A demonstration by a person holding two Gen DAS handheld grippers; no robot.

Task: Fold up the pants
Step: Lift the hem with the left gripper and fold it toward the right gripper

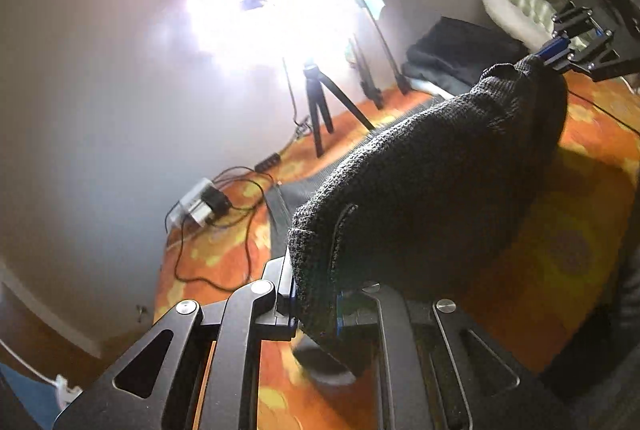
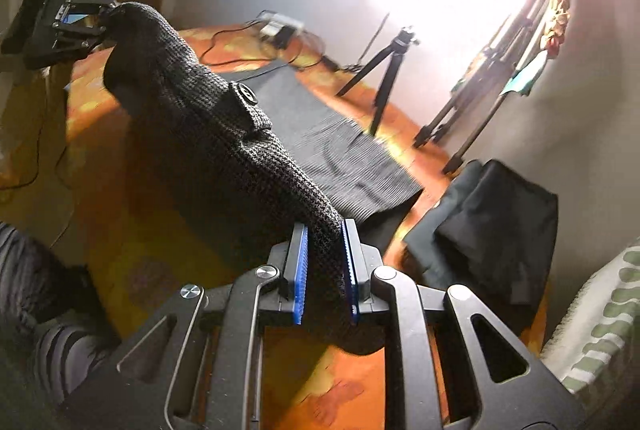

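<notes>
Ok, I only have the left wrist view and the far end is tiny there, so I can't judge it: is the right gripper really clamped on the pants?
Observer: Yes. In the right wrist view the right gripper has both blue pads pressing on the grey knit pants.
Operator: Which part of the garment hangs between us?
Observer: A tab with a dark button faces the right camera, so probably the waistband.
Operator: Anything else lying near the span?
Observer: A flat ribbed grey cloth lies on the orange bedcover just beyond the pants.
</notes>
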